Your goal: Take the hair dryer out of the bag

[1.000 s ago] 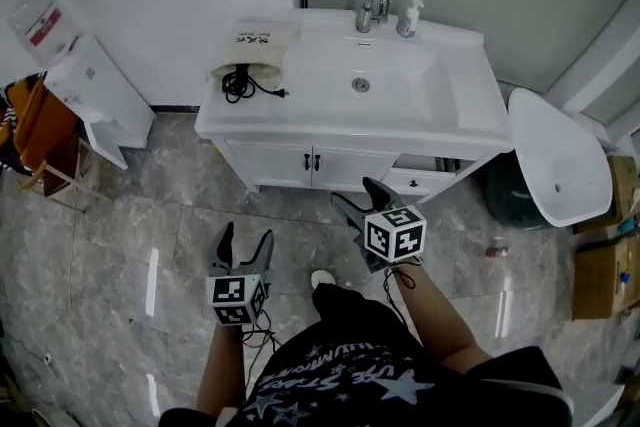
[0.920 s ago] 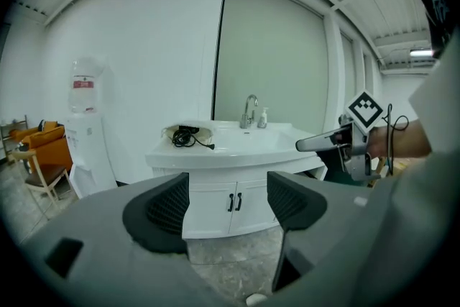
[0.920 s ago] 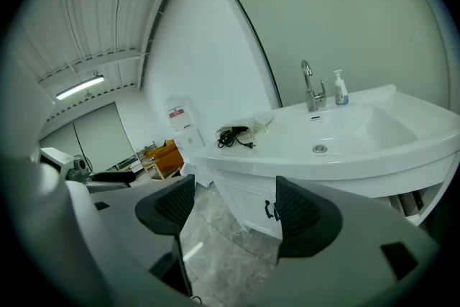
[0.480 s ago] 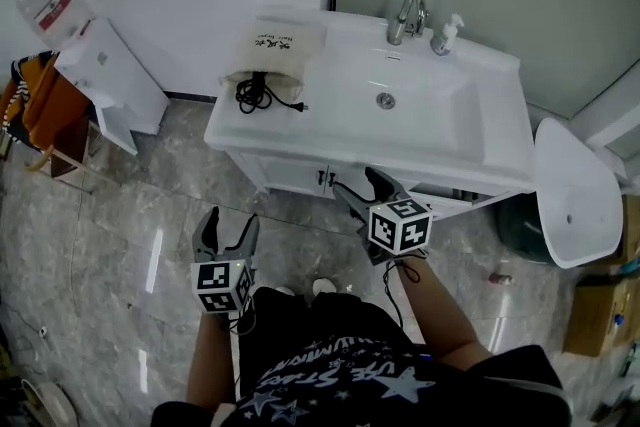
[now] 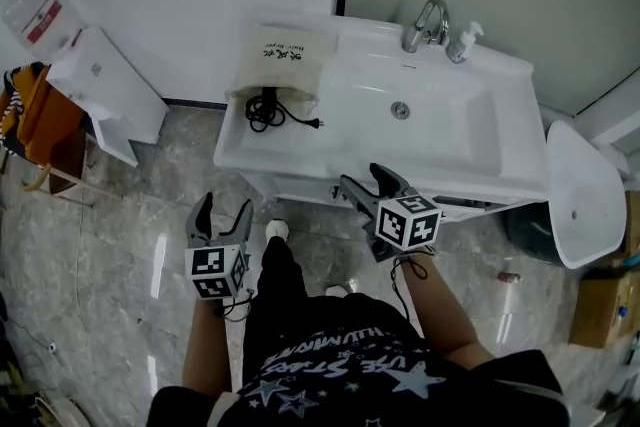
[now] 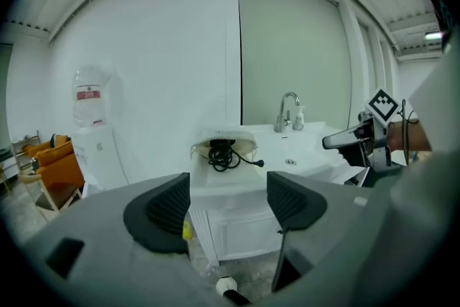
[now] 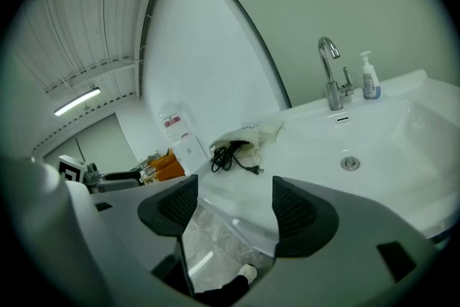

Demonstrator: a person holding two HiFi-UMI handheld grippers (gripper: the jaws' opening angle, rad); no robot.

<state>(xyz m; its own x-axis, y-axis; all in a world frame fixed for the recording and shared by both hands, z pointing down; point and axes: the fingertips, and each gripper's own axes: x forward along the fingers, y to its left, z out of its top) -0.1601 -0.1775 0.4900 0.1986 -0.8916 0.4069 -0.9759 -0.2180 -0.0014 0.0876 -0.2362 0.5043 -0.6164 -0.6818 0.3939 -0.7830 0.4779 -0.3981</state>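
One bag [image 5: 285, 55], one black cord [image 5: 268, 110] trailing out, lies at the vanity's [image 5: 300, 150] back-left corner. The left gripper [image 5: 224, 212] gapes empty. The right gripper's [image 5: 362, 178] wide jaws are closing, empty.

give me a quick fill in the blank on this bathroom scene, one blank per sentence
The cloth bag lies on the counter to the ___ of the sink basin. A black ___ spills out of the bag's mouth. The soap dispenser stands right beside the ___. The left gripper has ___ between its jaws.
Missing words: left; cord; faucet; nothing.
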